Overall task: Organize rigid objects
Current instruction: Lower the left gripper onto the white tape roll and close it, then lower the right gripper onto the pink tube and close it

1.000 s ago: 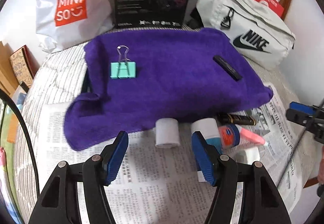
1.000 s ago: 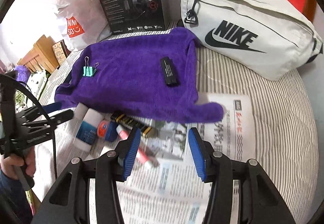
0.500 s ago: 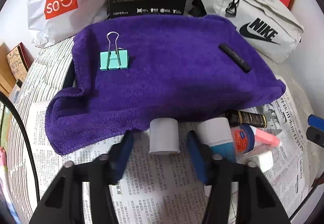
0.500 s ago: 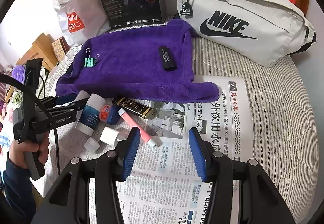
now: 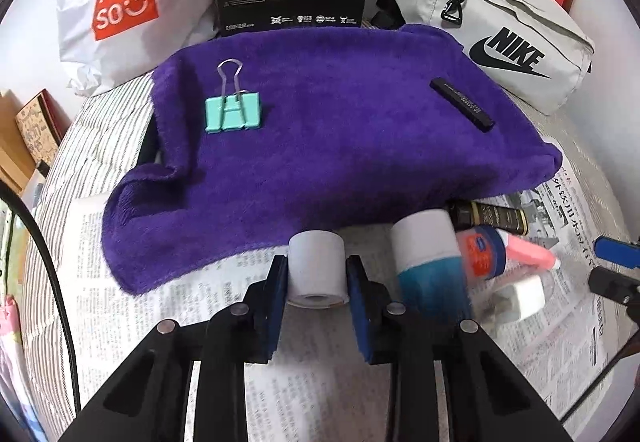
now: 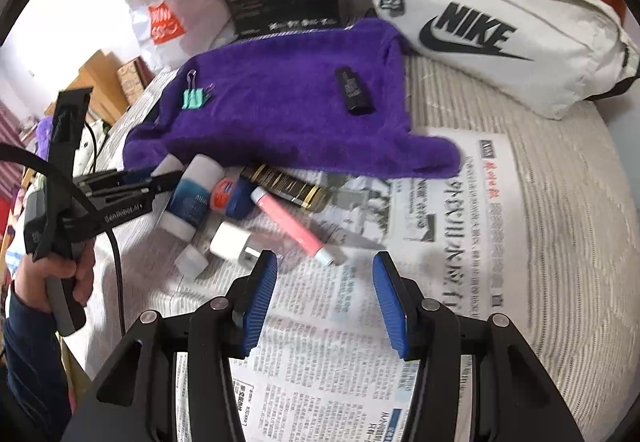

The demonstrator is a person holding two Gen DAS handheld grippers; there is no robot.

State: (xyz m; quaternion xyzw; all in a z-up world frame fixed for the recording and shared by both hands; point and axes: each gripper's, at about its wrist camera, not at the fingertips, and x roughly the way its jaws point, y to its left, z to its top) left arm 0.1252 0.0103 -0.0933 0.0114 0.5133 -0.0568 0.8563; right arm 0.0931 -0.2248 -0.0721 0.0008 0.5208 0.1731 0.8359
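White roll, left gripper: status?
Left gripper shut on white roll, roll on newspaper at towel edge. Right gripper open, empty. Blue bottle close beside right finger.

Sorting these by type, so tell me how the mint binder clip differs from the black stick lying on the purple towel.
The mint binder clip is squat and boxy; the black stick is long and slim. The clip has silver wire handles, while the stick is plain with small print along it. The clip sits near the towel's left side, the stick near its right. Both rest on the purple towel, untouched by either hand-held gripper.
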